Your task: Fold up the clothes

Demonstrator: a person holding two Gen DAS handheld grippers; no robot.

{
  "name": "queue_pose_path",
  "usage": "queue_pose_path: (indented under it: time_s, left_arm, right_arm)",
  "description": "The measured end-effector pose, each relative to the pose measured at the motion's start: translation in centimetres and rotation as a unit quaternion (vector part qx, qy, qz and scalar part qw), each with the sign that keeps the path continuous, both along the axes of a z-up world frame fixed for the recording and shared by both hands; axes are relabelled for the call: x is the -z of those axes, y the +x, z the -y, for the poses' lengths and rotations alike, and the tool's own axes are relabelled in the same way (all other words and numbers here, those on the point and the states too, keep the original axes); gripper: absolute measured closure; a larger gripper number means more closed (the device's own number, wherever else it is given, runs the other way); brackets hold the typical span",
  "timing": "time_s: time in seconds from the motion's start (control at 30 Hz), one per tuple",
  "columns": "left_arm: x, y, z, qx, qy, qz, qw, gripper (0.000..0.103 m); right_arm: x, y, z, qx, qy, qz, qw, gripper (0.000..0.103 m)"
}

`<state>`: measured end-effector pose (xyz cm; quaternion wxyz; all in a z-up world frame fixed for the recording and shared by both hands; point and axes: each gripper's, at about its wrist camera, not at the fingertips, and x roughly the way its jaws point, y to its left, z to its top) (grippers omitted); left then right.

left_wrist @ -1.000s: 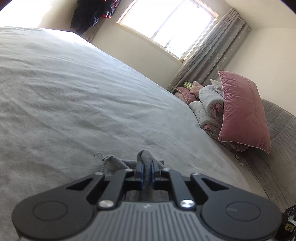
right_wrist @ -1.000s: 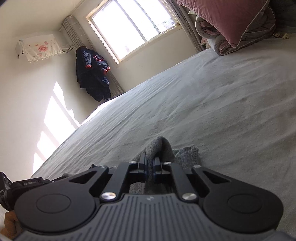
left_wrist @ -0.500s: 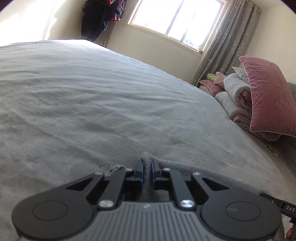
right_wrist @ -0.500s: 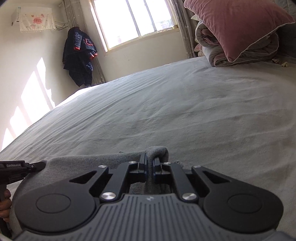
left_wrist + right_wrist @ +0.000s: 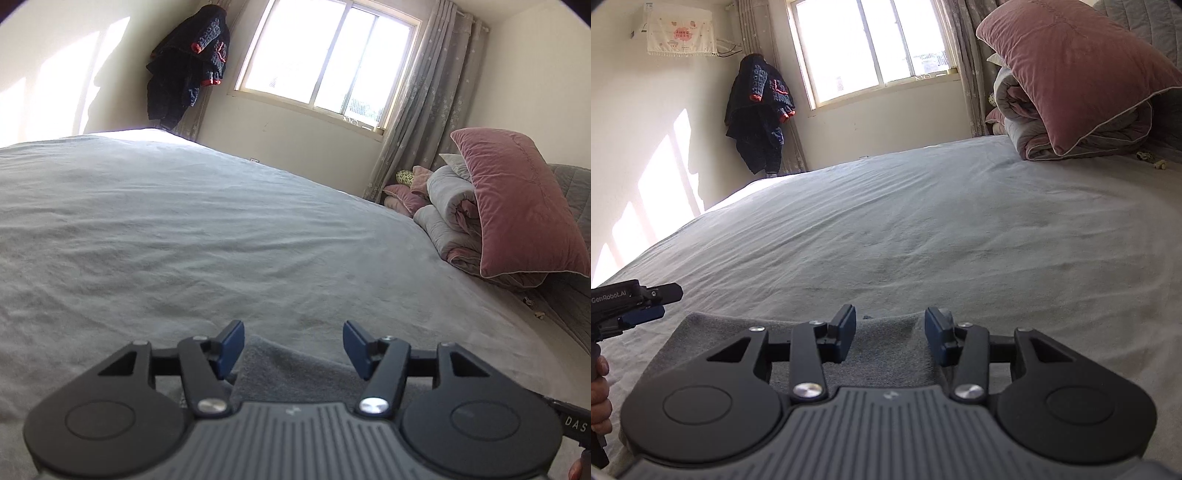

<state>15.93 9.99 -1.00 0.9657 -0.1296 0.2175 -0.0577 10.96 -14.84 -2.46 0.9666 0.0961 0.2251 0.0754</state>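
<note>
Both tools have just been opening: the left tool (image 5: pixel 293 343) stands apart and the right tool (image 5: pixel 890 334) too, pads clear of the grey garment (image 5: pixel 886 354), which lies flat on the bed (image 5: pixel 923 229) at bottom centre beneath them.

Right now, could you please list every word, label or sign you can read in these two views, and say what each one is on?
"GenRobot.AI": white lettering on the side of the left gripper, seen in the right wrist view.
"DAS": the visible start of white lettering on the right gripper, cut off at the frame edge in the left wrist view.
Red print on the white cloth cover high on the wall: too small to read.
</note>
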Motion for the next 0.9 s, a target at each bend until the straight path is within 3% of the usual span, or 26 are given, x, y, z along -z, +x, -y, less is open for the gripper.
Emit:
queue_pose_path:
  time_s: [0.1, 0.23, 0.43, 0.57, 0.73, 0.9]
  left_arm:
    - [1.3, -0.1, 1.3, 0.020, 0.026, -0.014, 0.9994, 0.042]
    - [3.8, 0.1, 1.0, 0.017, 0.036, -0.041, 0.9984, 0.041]
    - [2.2, 0.0, 0.0, -0.004, 0.015, -0.060, 0.9981, 0.040]
    - [1.4, -0.5, -1.0, -0.019, 0.006, -0.084, 0.9962, 0.028]
    - [1.1, -1.9, -3.9, -0.030, -0.043, -0.133, 0.9897, 0.025]
    - [1.3, -3.7, -7.2, -0.032, -0.118, -0.184, 0.9753, 0.022]
  right_arm:
    - [0.0, 0.0, -2.0, -0.030, -0.025, -0.004, 0.999, 0.057]
    - [1.3, 0.4, -2.6, -0.028, -0.045, -0.028, 0.998, 0.057]
    - [1.4, 0.0, -0.6, 0.001, -0.024, -0.050, 0.998, 0.057]
    - [-0.1, -1.0, -0.1, 0.005, -0.011, -0.054, 0.998, 0.051]
    - [-1.2, -2.5, 1.3, 0.014, 0.030, -0.073, 0.997, 0.042]
    - [-1.0, -4.3, 3.4, 0.019, 0.105, -0.119, 0.987, 0.039]
